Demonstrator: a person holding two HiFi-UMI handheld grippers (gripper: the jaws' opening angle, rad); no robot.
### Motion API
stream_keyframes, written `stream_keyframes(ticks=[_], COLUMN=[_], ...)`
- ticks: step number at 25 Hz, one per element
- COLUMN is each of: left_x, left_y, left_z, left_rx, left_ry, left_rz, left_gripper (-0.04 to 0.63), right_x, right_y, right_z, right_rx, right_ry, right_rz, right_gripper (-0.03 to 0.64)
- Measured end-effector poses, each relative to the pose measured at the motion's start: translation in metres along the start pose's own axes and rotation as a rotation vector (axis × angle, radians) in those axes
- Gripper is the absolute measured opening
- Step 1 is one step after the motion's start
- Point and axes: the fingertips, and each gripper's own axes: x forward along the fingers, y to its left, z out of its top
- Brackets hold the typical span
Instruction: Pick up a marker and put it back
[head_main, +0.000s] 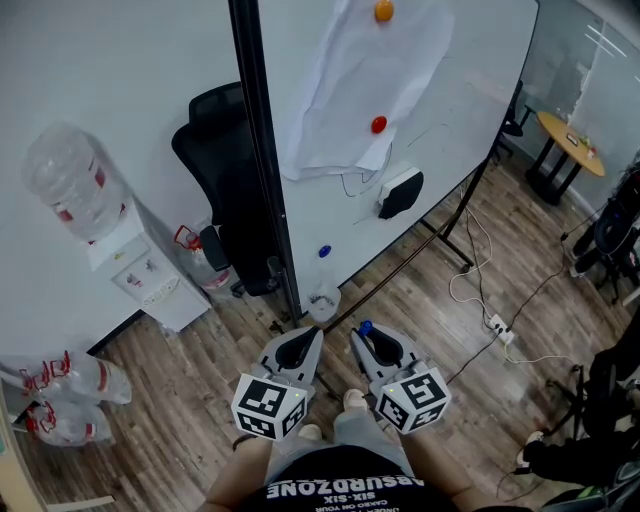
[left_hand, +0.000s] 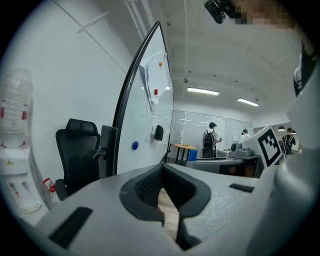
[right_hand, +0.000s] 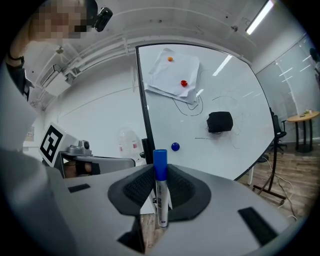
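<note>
Whiteboard (head_main: 480, 60), black office chair (head_main: 215, 150), water dispenser (head_main: 135, 265), round table (head_main: 570, 140)

Counted items around one whiteboard (head_main: 460, 90).
Three round magnets: orange magnet (head_main: 384, 11), red magnet (head_main: 378, 124), blue magnet (head_main: 324, 252); one eraser (head_main: 401, 193); one blue-capped marker (right_hand: 160, 190); two tongs, left tongs (head_main: 309, 337) and right tongs (head_main: 363, 338); one office chair (head_main: 215, 160); one water dispenser (head_main: 140, 275).

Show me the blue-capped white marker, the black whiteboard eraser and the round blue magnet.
blue-capped white marker (right_hand: 161, 192): right gripper view, on its white barrel.
black whiteboard eraser (right_hand: 220, 122): right gripper view, on its middle.
round blue magnet (right_hand: 175, 146): right gripper view, on its centre.
</note>
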Motion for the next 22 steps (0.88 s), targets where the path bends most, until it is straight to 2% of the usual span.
stream_keyframes(ticks=[22], left_x=[-0.0041], left_y=[-0.0033], left_z=[-0.0010], left_rx=[0.000], left_ry=[-0.002], left_rz=[-0.002], left_gripper=[0.008], right_x=[-0.0052], right_y=[0.0046], right_z=[-0.0001], right_rx=[-0.001], right_ry=[-0.001], right_rz=[0.002], right_gripper=[0.074])
